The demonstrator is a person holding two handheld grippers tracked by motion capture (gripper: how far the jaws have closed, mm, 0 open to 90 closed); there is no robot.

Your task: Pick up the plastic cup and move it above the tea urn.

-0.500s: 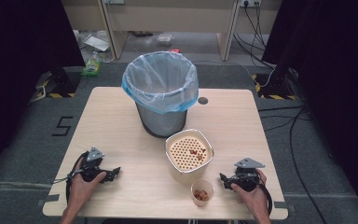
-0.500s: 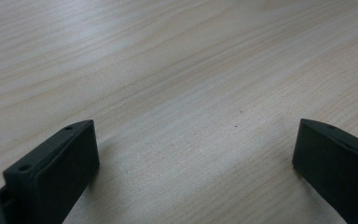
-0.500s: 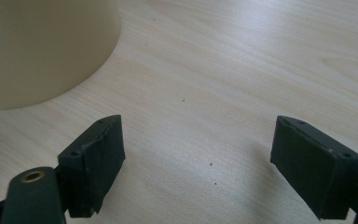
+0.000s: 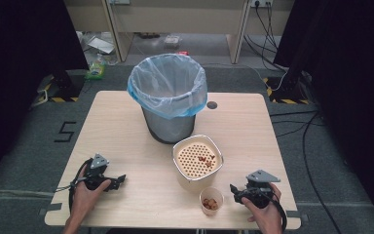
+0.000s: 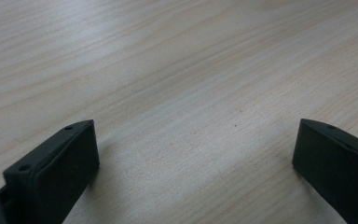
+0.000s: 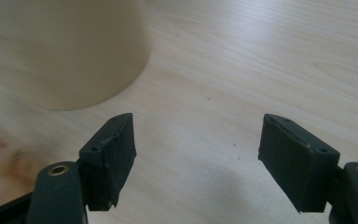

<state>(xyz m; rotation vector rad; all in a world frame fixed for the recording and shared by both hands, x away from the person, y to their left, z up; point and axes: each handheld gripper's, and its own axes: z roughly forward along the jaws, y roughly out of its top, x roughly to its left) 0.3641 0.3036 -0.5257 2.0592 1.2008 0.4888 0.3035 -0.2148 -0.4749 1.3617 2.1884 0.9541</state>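
Note:
A cream square container point(image 4: 197, 158) with a perforated insert holds a few brown nuts and stands at the table's middle front. Just in front of it is a small clear cup point(image 4: 211, 201) with more nuts. My right gripper point(image 4: 234, 190) rests on the table right of the cup, pointing left at it, jaws open and empty. In the right gripper view the open gripper point(image 6: 196, 149) faces bare wood, with the container's wall point(image 6: 70, 46) at upper left and the blurred cup point(image 6: 0, 163) at the left edge. My left gripper point(image 4: 119, 180) lies at the front left, open point(image 5: 196, 154) over bare wood.
A grey bin point(image 4: 168, 97) lined with a blue bag stands at the table's point(image 4: 253, 131) centre back, behind the container. A small dark hole point(image 4: 212, 105) sits right of the bin. Bare wood lies between the left gripper and the container. Cables run over the floor at right.

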